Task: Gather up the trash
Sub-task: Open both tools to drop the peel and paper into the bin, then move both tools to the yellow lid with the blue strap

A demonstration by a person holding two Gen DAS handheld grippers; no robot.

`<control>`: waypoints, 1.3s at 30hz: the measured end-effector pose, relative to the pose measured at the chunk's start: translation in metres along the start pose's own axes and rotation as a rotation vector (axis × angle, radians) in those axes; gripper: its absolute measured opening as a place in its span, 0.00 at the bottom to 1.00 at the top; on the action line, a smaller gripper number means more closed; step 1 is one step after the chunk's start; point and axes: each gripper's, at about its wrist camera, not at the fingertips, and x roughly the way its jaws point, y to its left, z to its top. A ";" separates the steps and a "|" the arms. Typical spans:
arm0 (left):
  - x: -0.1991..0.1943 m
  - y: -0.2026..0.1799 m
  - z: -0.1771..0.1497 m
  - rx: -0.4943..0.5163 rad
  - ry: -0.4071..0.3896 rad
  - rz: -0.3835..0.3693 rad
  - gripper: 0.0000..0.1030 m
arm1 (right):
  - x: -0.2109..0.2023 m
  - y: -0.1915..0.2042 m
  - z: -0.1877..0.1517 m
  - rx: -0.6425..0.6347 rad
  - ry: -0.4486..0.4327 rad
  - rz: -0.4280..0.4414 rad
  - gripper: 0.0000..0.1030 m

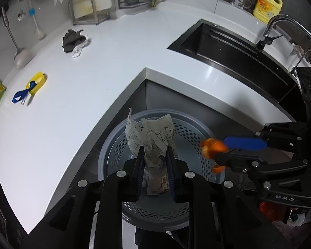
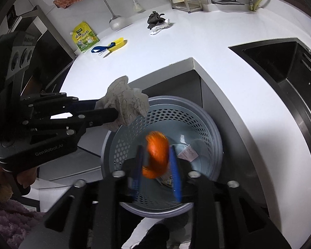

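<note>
Left gripper (image 1: 154,153), bottom centre of the left wrist view, clamps a crumpled white scribbled paper (image 1: 150,137) over the round grey perforated bin (image 1: 188,128); in the right wrist view, the right gripper (image 2: 156,161) at bottom centre stands apart around a blurred orange peel (image 2: 156,153) above that bin.
</note>
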 end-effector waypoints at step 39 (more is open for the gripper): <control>-0.049 0.213 0.065 -0.299 -0.222 0.246 0.74 | 0.028 0.035 0.101 -0.008 -0.091 0.000 0.55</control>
